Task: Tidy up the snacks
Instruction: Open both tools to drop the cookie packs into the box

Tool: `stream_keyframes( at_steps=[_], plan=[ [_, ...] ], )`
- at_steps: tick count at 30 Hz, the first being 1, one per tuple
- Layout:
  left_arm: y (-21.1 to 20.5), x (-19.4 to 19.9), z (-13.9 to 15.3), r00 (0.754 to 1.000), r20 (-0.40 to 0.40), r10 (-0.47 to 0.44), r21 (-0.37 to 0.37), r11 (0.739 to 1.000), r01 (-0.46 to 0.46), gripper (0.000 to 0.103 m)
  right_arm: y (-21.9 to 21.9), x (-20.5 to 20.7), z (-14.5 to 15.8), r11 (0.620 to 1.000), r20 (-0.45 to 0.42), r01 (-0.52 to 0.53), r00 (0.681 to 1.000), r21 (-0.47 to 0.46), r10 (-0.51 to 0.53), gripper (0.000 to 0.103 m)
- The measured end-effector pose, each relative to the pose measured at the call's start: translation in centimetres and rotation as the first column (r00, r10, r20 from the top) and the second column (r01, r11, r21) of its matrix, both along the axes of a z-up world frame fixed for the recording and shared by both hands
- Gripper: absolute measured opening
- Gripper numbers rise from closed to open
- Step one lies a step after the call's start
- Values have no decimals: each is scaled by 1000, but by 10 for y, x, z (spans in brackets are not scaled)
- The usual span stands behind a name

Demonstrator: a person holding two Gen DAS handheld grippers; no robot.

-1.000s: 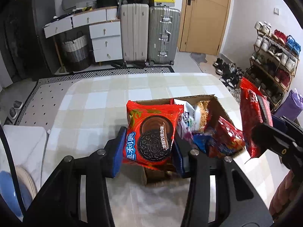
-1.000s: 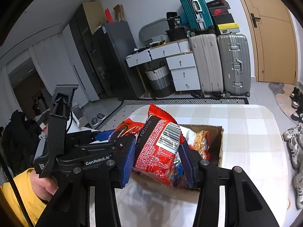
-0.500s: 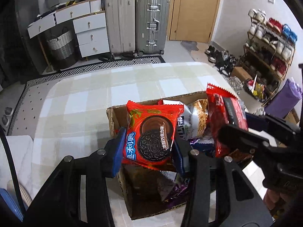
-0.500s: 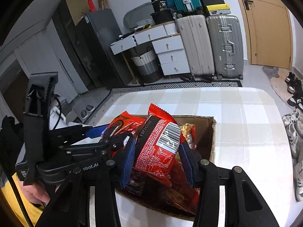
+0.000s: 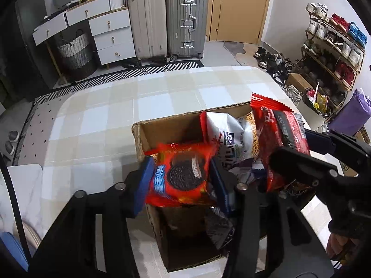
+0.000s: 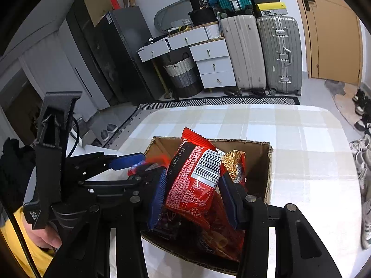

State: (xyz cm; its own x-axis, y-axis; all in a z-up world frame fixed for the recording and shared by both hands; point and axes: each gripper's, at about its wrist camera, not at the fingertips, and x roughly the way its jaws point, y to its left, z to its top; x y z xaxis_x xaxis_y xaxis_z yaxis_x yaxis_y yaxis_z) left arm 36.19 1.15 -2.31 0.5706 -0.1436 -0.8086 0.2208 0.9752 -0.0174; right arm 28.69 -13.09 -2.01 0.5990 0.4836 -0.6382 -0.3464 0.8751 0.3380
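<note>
An open cardboard box (image 5: 167, 127) stands on the checked table (image 5: 104, 120) with several snack packets inside. Over its near left corner my left gripper (image 5: 183, 185) has its jaws opening. The red cookie packet (image 5: 183, 178) is blurred and tilted between the blue pads, slipping down toward the box. My right gripper (image 6: 192, 192) is shut on a red packet with a barcode (image 6: 197, 173), held upright over the box (image 6: 257, 162). The same red packet (image 5: 278, 134) shows at the right of the left wrist view. The left gripper (image 6: 139, 165) sits just left of it.
A silver noodle packet (image 5: 231, 134) leans against the box's far wall. Bare tabletop (image 6: 301, 150) lies behind and right of the box. Suitcases (image 5: 167, 18), a drawer unit (image 5: 106, 30) and a shoe rack (image 5: 334, 46) stand beyond. A hand (image 6: 44, 236) holds the left gripper.
Both grippers came down over the box. The left jaws have widened and the cookie packet has dropped lower and tipped between them. The right grip on the red packet is unchanged.
</note>
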Motion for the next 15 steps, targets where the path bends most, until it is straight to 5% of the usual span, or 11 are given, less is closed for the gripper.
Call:
stream_keyframes(
  at_steps=[6, 15],
  plan=[
    [3, -8, 4, 1000, 19, 4, 22, 1000, -4, 74, 12, -1, 2, 998, 4, -7, 1000, -64, 7, 46],
    [12, -17, 19, 999, 43, 20, -1, 1000, -20, 76, 10, 1, 4, 1000, -15, 8, 1000, -19, -8, 48]
  ],
)
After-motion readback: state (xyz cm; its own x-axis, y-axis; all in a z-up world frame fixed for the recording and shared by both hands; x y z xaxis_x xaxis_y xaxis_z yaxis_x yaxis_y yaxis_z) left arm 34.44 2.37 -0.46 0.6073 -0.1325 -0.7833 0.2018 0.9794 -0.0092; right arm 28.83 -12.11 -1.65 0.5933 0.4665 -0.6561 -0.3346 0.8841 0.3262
